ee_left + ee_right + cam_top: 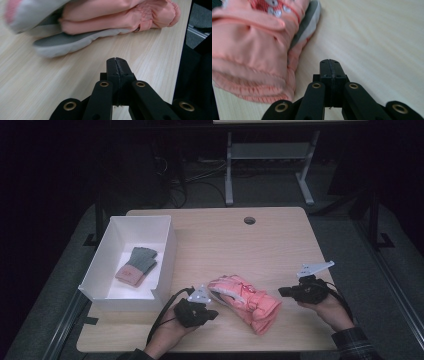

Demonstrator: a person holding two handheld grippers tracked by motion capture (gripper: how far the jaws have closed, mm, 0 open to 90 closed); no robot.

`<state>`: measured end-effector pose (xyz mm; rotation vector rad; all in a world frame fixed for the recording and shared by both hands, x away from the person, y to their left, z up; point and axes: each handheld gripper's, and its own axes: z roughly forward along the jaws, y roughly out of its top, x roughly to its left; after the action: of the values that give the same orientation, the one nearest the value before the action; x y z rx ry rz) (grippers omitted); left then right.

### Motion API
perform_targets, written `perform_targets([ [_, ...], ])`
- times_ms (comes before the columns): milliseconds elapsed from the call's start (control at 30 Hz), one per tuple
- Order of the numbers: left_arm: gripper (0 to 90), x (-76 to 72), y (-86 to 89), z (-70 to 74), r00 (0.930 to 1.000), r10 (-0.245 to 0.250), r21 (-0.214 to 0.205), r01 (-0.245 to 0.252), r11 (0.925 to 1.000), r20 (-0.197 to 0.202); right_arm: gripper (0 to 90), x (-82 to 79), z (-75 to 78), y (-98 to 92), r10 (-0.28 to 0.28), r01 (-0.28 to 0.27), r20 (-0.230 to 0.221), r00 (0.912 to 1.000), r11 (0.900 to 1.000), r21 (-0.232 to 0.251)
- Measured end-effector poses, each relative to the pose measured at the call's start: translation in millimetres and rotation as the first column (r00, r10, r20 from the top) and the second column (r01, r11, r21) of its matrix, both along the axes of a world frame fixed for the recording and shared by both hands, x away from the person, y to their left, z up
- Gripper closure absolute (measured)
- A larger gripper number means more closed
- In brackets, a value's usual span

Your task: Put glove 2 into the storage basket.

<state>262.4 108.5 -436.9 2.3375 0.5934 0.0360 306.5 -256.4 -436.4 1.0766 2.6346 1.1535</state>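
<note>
A light wooden table (280,240) with rounded corners and a round cable hole (249,220) near its far edge carried the things. On its left side a white open box (165,262) stood, its left part overhanging the table's edge, and a grey and pink knitted glove (136,266) lay inside it. Near the front edge, about midway across, a padded pink glove (245,302) with a grey palm lay flat on the wood, just right of the box and apart from it
</note>
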Motion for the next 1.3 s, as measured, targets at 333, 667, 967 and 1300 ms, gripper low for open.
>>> perform_targets([
  [333, 89.7, 10.8, -34.5, -10.5, 0.9999, -0.006, 0.020, 0.006, 0.9998, -0.014, 90.0, -8.4, -17.1, 9.9, 0.050, -0.052, -0.037, 0.9981, 0.9974, -0.050],
  [667, 89.7, 27.9, -42.7, -12.5, 0.9996, 0.028, 0.022, -0.028, 0.9994, -0.008, 90.0, -18.3, -18.0, 14.5, 0.094, -0.096, -0.051, 0.9943, 0.9946, -0.039],
  [967, 89.7, 46.4, -36.7, -10.8, 0.9978, 0.066, 0.021, -0.066, 0.9976, -0.005, 90.0, -30.8, -19.9, 32.1, 0.150, -0.152, -0.060, 0.9868, 0.9881, -0.026],
  [1300, 89.7, 64.1, -37.2, -10.9, 0.9971, 0.075, 0.009, -0.075, 0.9971, -0.006, 90.0, -46.2, -21.6, 64.1, 0.231, -0.231, -0.062, 0.9711, 0.9730, 0.000],
])
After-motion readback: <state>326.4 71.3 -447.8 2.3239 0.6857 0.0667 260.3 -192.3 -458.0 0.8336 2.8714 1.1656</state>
